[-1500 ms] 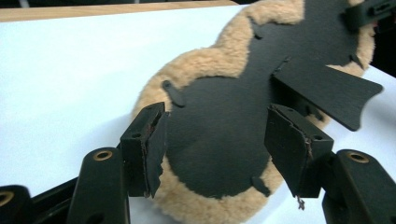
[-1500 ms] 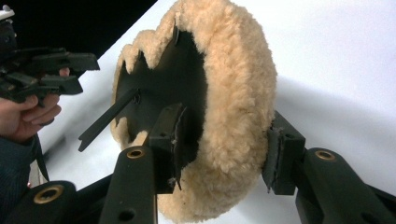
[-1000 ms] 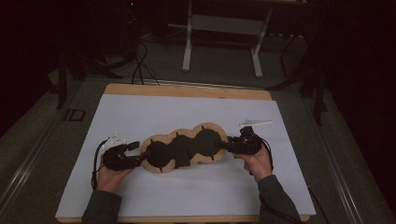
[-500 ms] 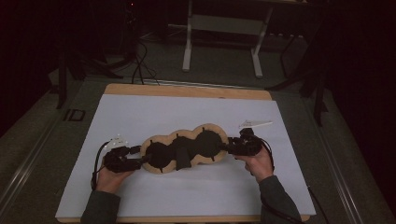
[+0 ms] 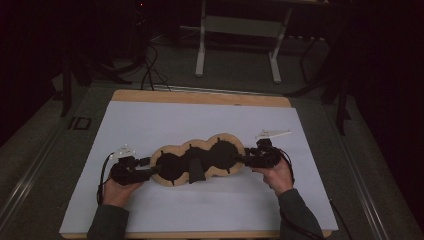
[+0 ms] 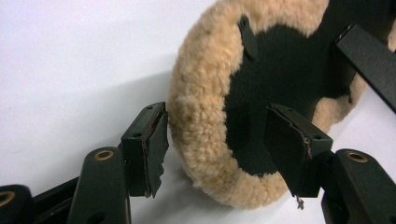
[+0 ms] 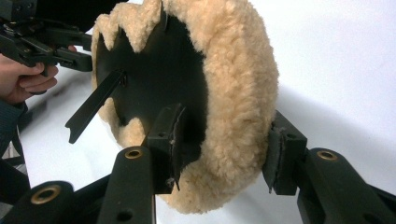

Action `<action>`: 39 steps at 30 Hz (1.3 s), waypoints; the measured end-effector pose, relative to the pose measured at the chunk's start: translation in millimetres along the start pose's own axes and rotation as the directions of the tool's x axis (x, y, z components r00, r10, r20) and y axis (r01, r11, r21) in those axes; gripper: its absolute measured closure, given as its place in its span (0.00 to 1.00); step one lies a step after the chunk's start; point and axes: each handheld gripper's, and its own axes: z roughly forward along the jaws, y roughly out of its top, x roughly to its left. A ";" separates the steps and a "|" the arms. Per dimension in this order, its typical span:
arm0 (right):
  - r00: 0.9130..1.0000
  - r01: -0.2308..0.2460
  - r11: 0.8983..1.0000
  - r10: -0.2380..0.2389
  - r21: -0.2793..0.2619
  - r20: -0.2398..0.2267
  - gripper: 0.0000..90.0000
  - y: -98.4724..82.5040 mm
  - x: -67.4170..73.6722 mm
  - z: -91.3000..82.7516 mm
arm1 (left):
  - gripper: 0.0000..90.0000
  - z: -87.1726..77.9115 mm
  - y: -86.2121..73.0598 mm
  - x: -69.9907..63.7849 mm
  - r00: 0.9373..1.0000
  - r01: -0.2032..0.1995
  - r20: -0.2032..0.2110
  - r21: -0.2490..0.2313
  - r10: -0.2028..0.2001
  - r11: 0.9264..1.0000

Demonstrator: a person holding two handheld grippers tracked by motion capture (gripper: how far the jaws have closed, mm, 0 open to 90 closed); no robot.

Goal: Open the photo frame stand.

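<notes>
Left tongs [image 6: 212, 149] closing, straddling the fleece pad's [image 5: 197, 157] left rim — pads not yet pressing; right tongs [image 7: 224, 149] clamp its right rim.

We see one long pad [image 5: 200, 162] of tan fleece with black inner faces, its scalloped outline made of three rounded lobes. It lies flat, running left to right across the near half of the white sheet. A black strap [image 5: 196, 171] crosses its middle.
</notes>
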 end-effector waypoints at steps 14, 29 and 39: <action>0.999 0.033 0.999 -0.033 0.011 0.009 0.59 -3.8 -0.5 0.0 | 0.47 6.8 -2.8 -0.7 0.999 0.007 0.033 0.054 -0.009 0.998; 0.998 0.054 0.998 -0.055 0.036 0.024 0.58 -6.2 -2.1 1.3 | 0.51 8.4 -1.0 0.0 0.997 -0.021 0.073 0.063 0.017 0.998; 0.997 0.068 0.996 -0.070 0.064 0.042 0.57 -8.4 -2.8 2.5 | 0.59 2.7 1.9 -1.7 0.995 -0.065 0.076 0.058 0.060 0.996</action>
